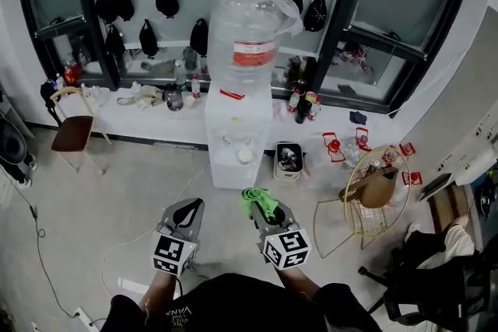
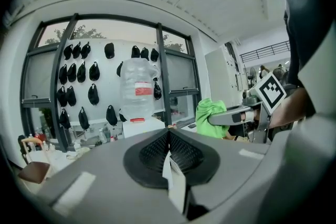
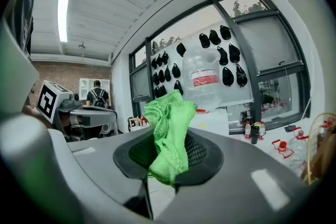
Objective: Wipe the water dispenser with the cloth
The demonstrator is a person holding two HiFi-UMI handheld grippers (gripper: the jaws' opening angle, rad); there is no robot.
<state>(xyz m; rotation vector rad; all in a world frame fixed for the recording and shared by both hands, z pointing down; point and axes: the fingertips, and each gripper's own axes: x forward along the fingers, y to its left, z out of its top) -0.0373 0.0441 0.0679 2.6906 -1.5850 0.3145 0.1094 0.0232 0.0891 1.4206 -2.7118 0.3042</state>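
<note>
water dispenser [image 1: 237,144] awaits wiping: right gripper [image 1: 268,215] pinches the green cloth [image 1: 259,200], left gripper [image 1: 185,215] closed empty, approach next.

cloth [image 3: 169,136]: bright green fabric, matt, fuzzy fine-looped weave.
right gripper [image 3: 167,128]: matt grey plastic shell; black pads [image 3: 203,152], dimpled, rubbery-looking.
left gripper [image 2: 169,134]: the same matt grey plastic and black dimpled lining.
water dispenser [image 1: 233,132]: white body, smooth, plastic-looking, faint sheen.
water bottle [image 1: 247,12]: clear glossy plastic, 1 red label band.
floor [image 1: 117,190]: pale, smooth, glossy.
</note>
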